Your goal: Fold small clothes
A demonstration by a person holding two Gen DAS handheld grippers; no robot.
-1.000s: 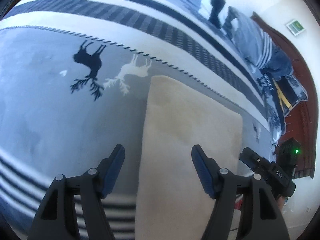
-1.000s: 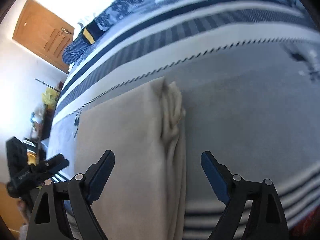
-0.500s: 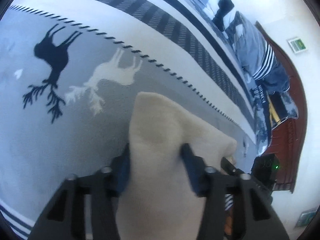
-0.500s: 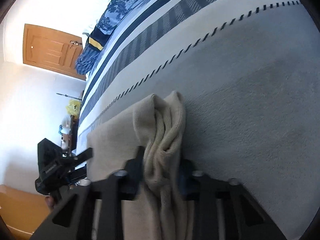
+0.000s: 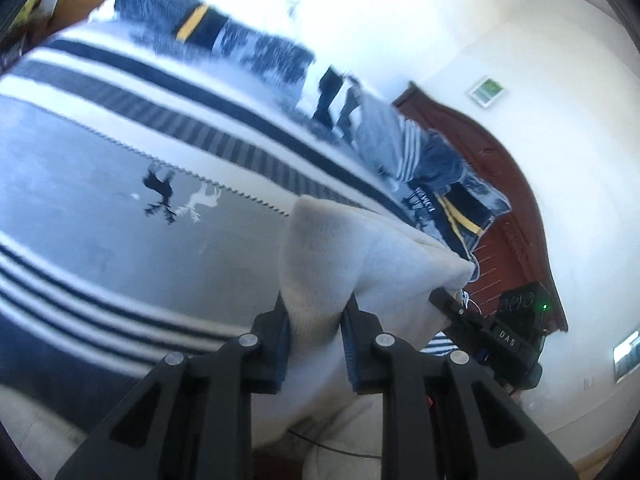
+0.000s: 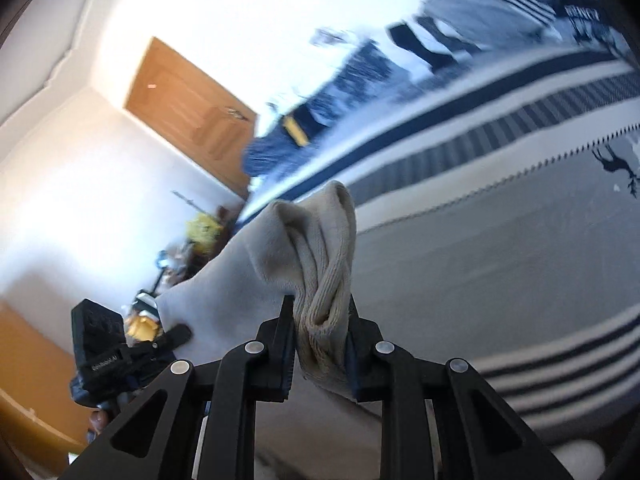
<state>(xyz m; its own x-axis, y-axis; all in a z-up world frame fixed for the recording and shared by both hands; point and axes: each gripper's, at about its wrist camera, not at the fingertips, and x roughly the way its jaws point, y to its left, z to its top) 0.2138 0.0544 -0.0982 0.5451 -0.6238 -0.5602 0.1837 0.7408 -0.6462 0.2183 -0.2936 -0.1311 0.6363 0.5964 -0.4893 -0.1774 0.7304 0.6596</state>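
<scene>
A cream knit garment [image 5: 360,256] hangs stretched in the air between my two grippers, above the bed. My left gripper [image 5: 314,320] is shut on one corner of it. My right gripper [image 6: 320,320] is shut on the other corner, where the ribbed edge [image 6: 328,264] is bunched into folds. The cloth spans toward the other gripper in each view: the right gripper shows at the lower right of the left wrist view [image 5: 496,336], the left gripper at the lower left of the right wrist view [image 6: 108,356].
A grey bedspread [image 5: 100,208] with navy and white stripes and deer figures [image 5: 160,188] lies below. Blue patterned clothes [image 5: 420,152] are piled along its far edge. A dark red headboard [image 5: 516,216] and a wooden door [image 6: 188,112] stand beyond.
Both grippers were open over the flat garment a second ago. They closed on its two corners and have lifted it off the bedspread.
</scene>
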